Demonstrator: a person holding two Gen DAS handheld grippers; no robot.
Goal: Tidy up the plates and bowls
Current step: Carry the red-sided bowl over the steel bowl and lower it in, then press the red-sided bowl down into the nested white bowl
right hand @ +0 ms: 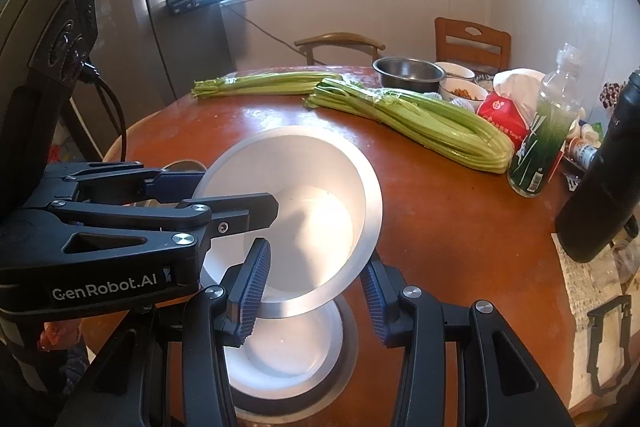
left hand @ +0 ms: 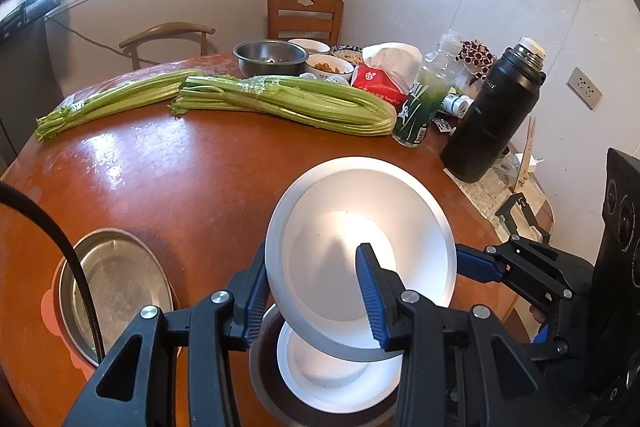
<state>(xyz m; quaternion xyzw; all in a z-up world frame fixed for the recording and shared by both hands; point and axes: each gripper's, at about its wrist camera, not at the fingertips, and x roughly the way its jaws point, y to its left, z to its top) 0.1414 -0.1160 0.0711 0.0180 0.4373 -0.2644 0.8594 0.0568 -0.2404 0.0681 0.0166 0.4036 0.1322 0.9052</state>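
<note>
A white bowl with a metal outer shell [left hand: 360, 227] is held tilted in the air over the orange table. My left gripper [left hand: 312, 295] has its blue pads on either side of the bowl's left rim. My right gripper [right hand: 316, 283] spans the near rim from the other side; it also shows in the left wrist view [left hand: 480, 267]. Directly below sits a second white bowl [left hand: 340, 375] nested in a steel dish [right hand: 296, 355]. A flat steel plate [left hand: 116, 283] lies on the table to the left.
Two celery bunches [left hand: 288, 99] lie across the table [left hand: 180, 179]. Behind them stand a steel bowl [left hand: 270, 57], small food bowls, a red tissue pack [left hand: 380, 83], a green bottle [left hand: 420, 107] and a black thermos [left hand: 496, 115]. Chairs stand at the far edge.
</note>
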